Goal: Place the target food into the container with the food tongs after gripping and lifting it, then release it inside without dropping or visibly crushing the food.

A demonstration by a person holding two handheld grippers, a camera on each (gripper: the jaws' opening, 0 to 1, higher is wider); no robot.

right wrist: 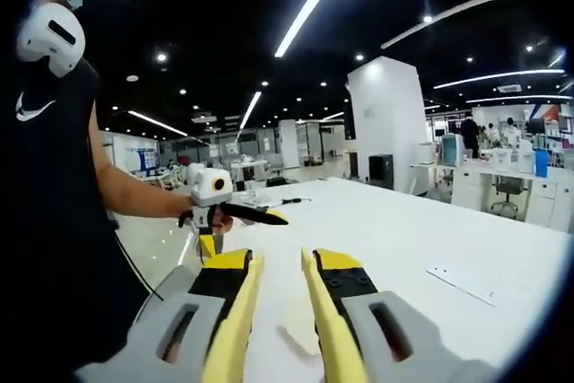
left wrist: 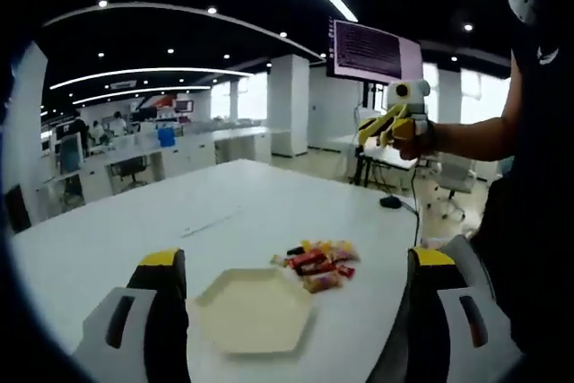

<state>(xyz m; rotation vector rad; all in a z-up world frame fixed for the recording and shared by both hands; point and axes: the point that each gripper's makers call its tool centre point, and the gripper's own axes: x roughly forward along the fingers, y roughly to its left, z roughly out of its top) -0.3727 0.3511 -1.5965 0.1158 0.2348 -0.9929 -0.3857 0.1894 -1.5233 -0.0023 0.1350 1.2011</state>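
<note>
The left gripper [left wrist: 291, 311] gapes wide over a tray [left wrist: 251, 311] beside wrapped snacks [left wrist: 318, 265]. The right gripper [right wrist: 280, 311], narrowly parted and empty, faces the bare table [right wrist: 430, 230].

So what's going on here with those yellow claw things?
A person stands at a white table, holding a two-jaw gripper in each hand. The left gripper hangs with its jaws wide apart over an empty cream hexagonal tray, beside a small pile of wrapped snacks. The right gripper is held up off to the side, clear of the table; its jaws stand a little apart. Nothing has been picked up yet, and I can't spot any tongs.
</note>
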